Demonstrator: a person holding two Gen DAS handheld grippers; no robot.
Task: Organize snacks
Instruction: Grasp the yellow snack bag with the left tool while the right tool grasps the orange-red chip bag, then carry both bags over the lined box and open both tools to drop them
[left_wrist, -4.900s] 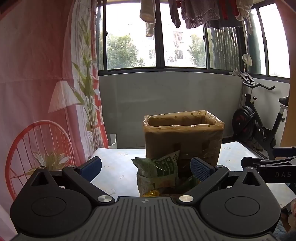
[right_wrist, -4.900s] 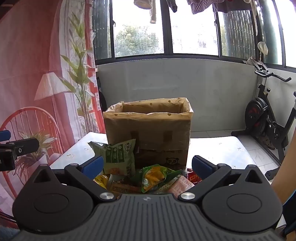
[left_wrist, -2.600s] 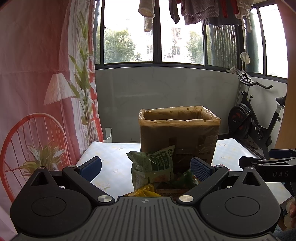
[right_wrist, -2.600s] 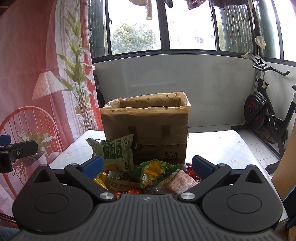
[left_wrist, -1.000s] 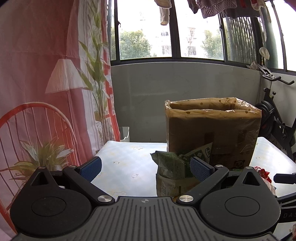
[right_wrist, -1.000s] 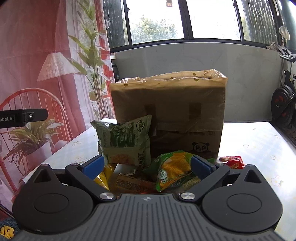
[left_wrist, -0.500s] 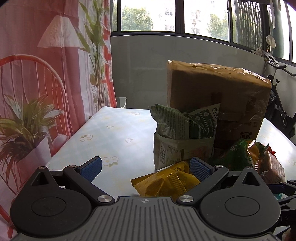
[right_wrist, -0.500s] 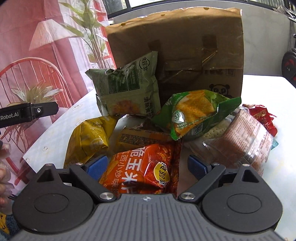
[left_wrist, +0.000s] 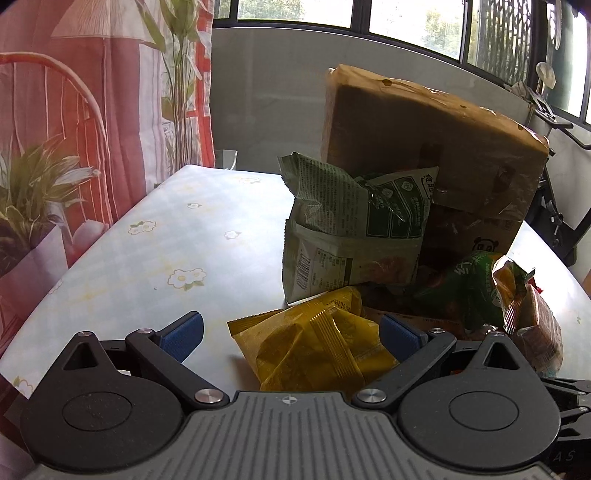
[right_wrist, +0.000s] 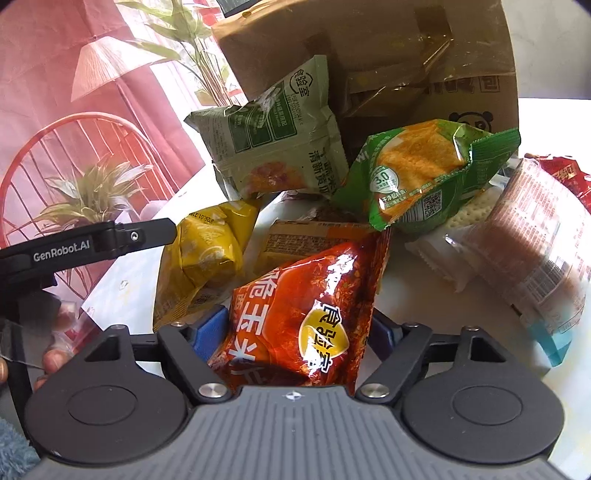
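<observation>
Right gripper (right_wrist: 295, 332) jaws spread wide around the glossy red-orange crinkly foil snack bag (right_wrist: 306, 314), not yet clamped, at the near edge of the floral-print table (left_wrist: 155, 251). Left gripper (left_wrist: 291, 334) released too, straddling the matte yellow foil pouch (left_wrist: 314, 350). Risk: slick puffy foil may squirt out on closing, or drag the bright green chip bag (right_wrist: 424, 173) along. Tall brown cardboard box with plastic liner (left_wrist: 424, 122) stands behind the pile; pale green pillow bag (left_wrist: 351, 225) leans on it.

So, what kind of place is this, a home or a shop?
Probably a home, likely an enclosed balcony room: a flowered tablecloth, a printed curtain beside big windows, an exercise bike, and a lined cardboard box behind the snacks.
</observation>
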